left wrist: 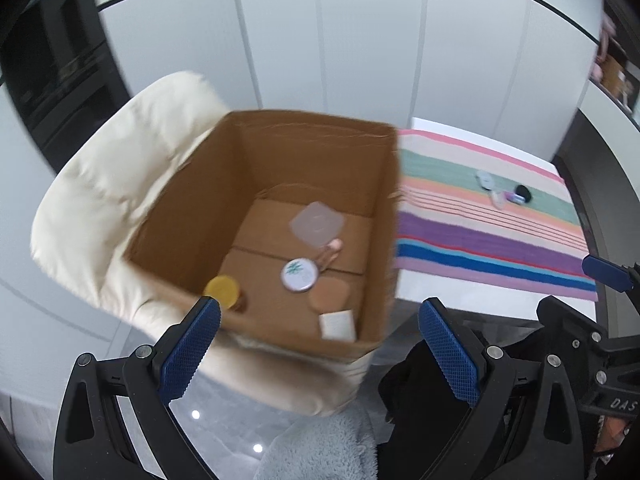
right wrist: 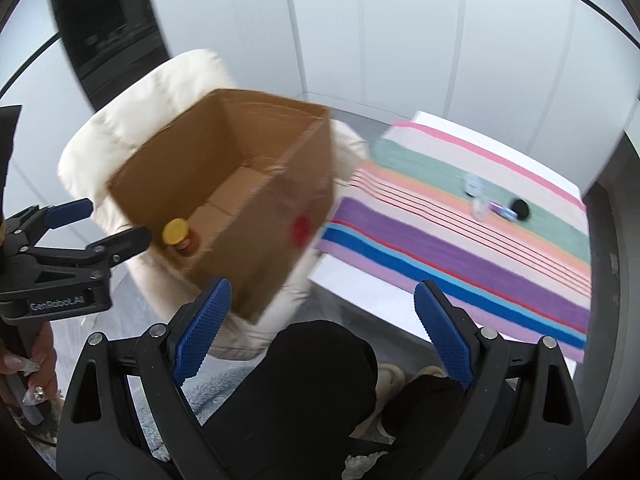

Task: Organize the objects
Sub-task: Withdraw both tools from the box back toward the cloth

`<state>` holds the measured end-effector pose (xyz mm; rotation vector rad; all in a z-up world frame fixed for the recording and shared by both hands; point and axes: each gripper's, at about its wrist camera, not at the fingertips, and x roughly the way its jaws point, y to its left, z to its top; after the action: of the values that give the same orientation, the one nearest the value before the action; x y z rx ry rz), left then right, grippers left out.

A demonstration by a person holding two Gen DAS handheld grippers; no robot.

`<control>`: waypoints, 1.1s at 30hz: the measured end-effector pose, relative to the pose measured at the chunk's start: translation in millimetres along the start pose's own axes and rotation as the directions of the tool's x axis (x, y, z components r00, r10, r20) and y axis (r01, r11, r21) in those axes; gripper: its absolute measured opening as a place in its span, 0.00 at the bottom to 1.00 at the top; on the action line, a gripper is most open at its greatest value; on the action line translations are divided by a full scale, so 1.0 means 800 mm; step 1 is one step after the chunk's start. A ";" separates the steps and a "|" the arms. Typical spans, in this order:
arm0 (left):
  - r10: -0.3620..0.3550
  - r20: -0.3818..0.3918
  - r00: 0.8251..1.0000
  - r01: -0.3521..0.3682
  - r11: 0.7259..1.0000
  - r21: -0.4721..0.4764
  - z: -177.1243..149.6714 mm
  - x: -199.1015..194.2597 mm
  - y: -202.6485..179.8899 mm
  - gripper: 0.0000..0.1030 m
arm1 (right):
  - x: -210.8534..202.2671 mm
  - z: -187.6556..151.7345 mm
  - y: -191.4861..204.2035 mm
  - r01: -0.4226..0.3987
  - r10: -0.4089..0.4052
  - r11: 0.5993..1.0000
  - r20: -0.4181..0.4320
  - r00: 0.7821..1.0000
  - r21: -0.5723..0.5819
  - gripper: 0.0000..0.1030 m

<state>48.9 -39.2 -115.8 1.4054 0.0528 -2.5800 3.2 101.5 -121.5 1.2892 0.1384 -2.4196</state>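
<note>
Your left gripper (left wrist: 320, 344) hovers above the cardboard box (left wrist: 280, 152) on the cream chair (left wrist: 120, 184), jaws wide and holding nothing. Inside the box lie a yellow-lidded jar (left wrist: 224, 290), a round tin (left wrist: 299, 275) and a clear lid (left wrist: 317, 224). Your right gripper (right wrist: 322, 328) is also wide and empty. More small things (right wrist: 496, 202) sit on the striped cloth (right wrist: 460, 248) covering the bench (right wrist: 360, 280).

The left claw (left wrist: 320, 344) is black plastic with two fingers (left wrist: 188, 354) that wear bumpy blue pads. Small silver screws dot its frame. The right claw (right wrist: 322, 332) looks the same. Behind the left claw, white letters read "GenRobot.AI". The left hand (right wrist: 30, 364) has long, sparkly nails. The legs wear black trousers.
</note>
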 end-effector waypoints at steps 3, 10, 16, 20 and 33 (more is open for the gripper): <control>-0.035 0.000 0.999 0.035 0.998 0.049 0.014 0.008 -0.035 0.97 | -0.004 -0.007 -0.045 0.046 -0.046 0.997 -0.002 0.999 0.069 0.92; -0.117 -0.008 0.993 0.117 0.983 0.141 0.043 0.026 -0.119 0.97 | -0.016 -0.031 -0.141 0.127 -0.127 0.969 -0.015 0.992 0.211 0.92; -0.151 0.002 0.989 0.148 0.973 0.177 0.062 0.037 -0.175 0.97 | -0.023 -0.052 -0.209 0.174 -0.171 0.939 -0.039 0.985 0.296 0.92; -0.165 -0.014 0.986 0.164 0.963 0.213 0.068 0.045 -0.212 0.97 | -0.024 -0.063 -0.242 0.200 -0.195 0.926 -0.045 0.980 0.322 0.92; -0.217 -0.128 0.968 0.243 0.939 0.243 0.110 0.115 -0.324 0.97 | 0.036 -0.050 -0.331 0.214 -0.197 0.900 -0.083 0.977 0.379 0.92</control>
<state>-122.8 188.6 -161.0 1.7132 -0.1141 -2.7850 -82.4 346.8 -193.6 1.5638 -0.2154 -2.6947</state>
